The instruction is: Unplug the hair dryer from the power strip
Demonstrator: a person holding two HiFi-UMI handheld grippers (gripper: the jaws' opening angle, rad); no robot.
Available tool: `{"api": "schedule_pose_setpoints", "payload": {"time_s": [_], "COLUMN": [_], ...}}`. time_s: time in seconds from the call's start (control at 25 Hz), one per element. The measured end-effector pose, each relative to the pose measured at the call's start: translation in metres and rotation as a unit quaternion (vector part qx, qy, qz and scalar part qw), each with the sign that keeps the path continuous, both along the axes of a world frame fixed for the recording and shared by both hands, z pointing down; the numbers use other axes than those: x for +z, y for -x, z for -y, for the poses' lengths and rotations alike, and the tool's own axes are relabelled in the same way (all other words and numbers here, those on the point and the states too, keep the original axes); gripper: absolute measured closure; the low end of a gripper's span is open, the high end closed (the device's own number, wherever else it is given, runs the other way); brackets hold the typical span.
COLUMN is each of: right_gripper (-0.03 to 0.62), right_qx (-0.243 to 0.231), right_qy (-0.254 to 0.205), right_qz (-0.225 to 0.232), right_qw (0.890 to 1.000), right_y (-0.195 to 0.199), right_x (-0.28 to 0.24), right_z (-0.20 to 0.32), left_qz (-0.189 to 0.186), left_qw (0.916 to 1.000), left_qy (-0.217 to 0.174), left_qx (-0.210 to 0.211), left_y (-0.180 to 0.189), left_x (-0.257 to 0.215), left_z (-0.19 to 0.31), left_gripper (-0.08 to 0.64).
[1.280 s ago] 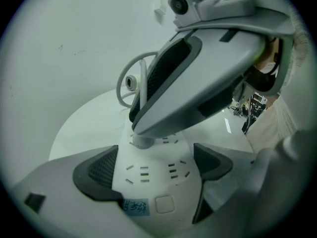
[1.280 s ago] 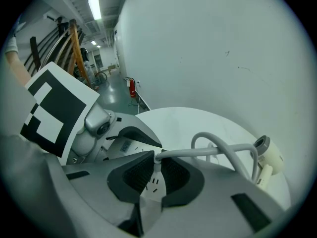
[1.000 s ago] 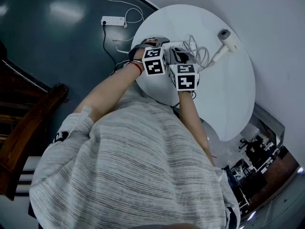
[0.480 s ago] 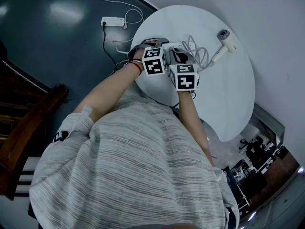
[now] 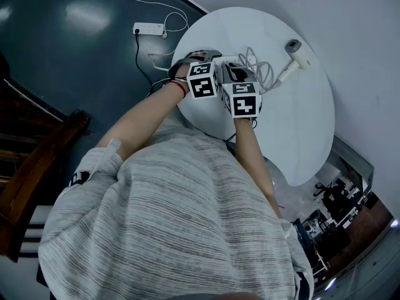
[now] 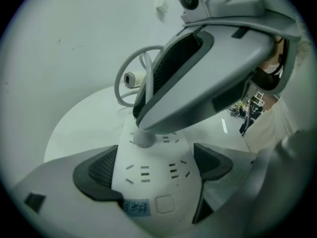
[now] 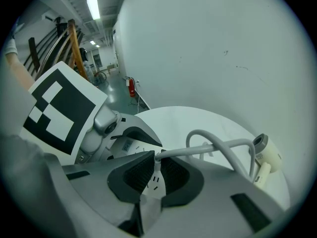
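Observation:
The white power strip [image 6: 153, 182] lies on the round white table [image 5: 294, 124]. My left gripper [image 6: 154, 167] is shut on it, a dark pad pressed against each long side. The hair dryer's grey plug [image 6: 143, 139] sits in a socket near the strip's far end. My right gripper [image 7: 156, 172] is shut on that plug, where the cord [image 7: 218, 145] leaves it. The cord loops across the table to the white hair dryer [image 5: 299, 54], which lies at the far right. In the head view both grippers [image 5: 200, 60] [image 5: 235, 74] are side by side at the table's near-left rim.
A second white power strip [image 5: 148, 27] with a thin white cable lies on the dark floor left of the table. A light wall [image 7: 208, 43] stands close behind the table. A wooden rail [image 5: 37, 161] is at the left.

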State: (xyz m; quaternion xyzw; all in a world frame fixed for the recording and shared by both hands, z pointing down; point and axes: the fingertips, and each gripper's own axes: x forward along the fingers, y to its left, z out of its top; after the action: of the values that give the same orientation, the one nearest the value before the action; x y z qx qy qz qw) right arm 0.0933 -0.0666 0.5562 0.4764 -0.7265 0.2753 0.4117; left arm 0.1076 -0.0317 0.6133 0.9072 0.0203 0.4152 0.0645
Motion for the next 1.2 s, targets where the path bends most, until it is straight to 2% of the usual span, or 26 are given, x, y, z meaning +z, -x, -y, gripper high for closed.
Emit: {"api": "schedule_pose_setpoints", "payload": {"time_s": [0.64, 0.88, 0.96, 1.12, 1.2], "right_gripper": [0.538, 0.538, 0.538, 0.538, 0.538], "right_qx": [-0.006, -0.018, -0.012, -0.004, 0.002], "right_qy": [0.032, 0.032, 0.02, -0.066, -0.087], "right_qz": [0.004, -0.013, -0.009, 0.012, 0.019], "right_qw": [0.999, 0.999, 1.0, 0.998, 0.996], "right_y": [0.002, 0.002, 0.001, 0.001, -0.007], "right_x": [-0.003, -0.003, -0.008, -0.068, -0.092], "right_z": [0.0, -0.005, -0.003, 0.029, 0.036], "left_qz": [0.004, 0.009, 0.009, 0.009, 0.01], "left_qw": [1.0, 0.9999, 0.9999, 0.9999, 0.9999], "left_qy": [0.0, 0.006, 0.007, 0.002, 0.005], "left_qx": [0.002, -0.006, -0.007, -0.008, -0.008], "left_y": [0.001, 0.0, 0.0, 0.0, 0.0], "left_x": [0.0, -0.001, -0.002, -0.002, -0.002], "left_z": [-0.001, 0.0, 0.0, 0.002, -0.001], "left_gripper": [0.097, 0.095, 0.095, 0.095, 0.095]}}
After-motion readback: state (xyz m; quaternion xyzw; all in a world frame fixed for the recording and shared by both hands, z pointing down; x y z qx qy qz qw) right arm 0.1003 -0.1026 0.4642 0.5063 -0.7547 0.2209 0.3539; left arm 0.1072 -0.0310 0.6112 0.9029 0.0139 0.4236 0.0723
